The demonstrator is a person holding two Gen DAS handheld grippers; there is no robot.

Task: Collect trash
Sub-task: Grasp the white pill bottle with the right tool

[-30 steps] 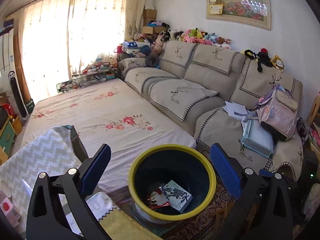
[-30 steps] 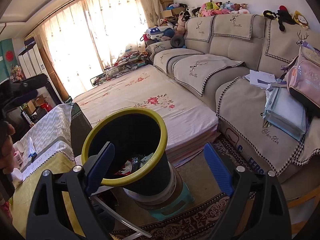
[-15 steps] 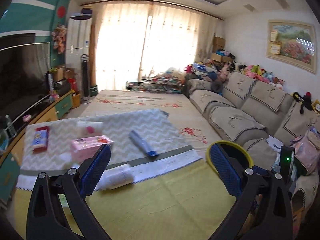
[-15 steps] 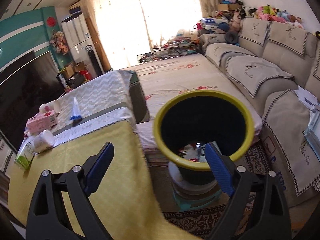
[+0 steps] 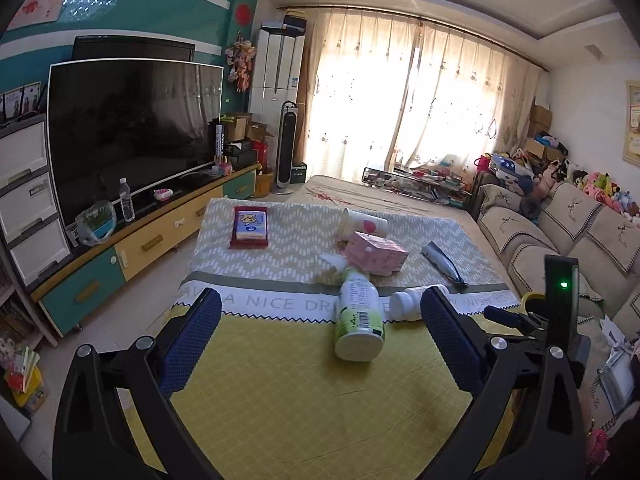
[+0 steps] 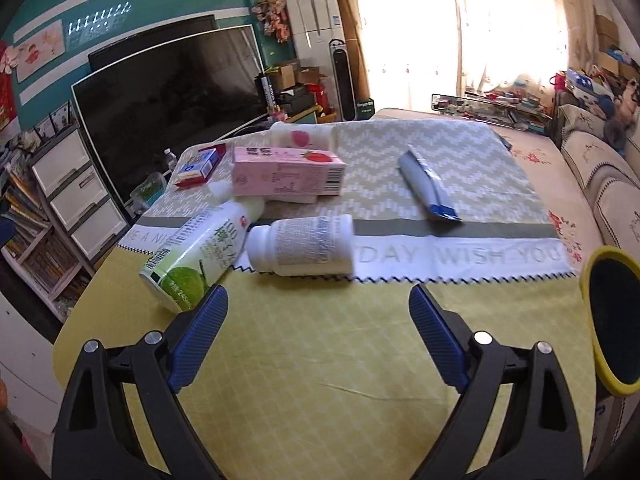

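Both sets of jaws spread wide, nothing between them, nothing touched. Left gripper (image 5: 320, 328) hangs over the yellow-green cloth of the surface (image 5: 304, 400); right gripper (image 6: 318, 320) likewise above the same cloth, blue pads clear of all items. Nearest trash: green-label bottle (image 6: 196, 258) lying on its side, base toward the cameras, just ahead of the right gripper's left pad; in the left view it sits between the two pads but beyond them. Beside it, touching or nearly so, white pill bottle (image 6: 302, 246) on its side across the zigzag white strip with printed lettering. Just behind, pink carton (image 6: 288, 176) lying flat, its front edge by the green-label bottle's neck. Blue-grey tube (image 6: 426, 182) lies apart to the right on the chevron cloth. Behind the carton, white strawberry-print cup (image 6: 302, 136) on its side. Far left corner, red-and-blue tissue pack (image 5: 250, 226). Yellow-rimmed bin (image 6: 612, 320) at the surface's right edge, beside the right gripper, dark inside, contents not visible. Further back: TV (image 5: 132, 128), curtained window (image 5: 416, 104), sofa (image 5: 568, 236).
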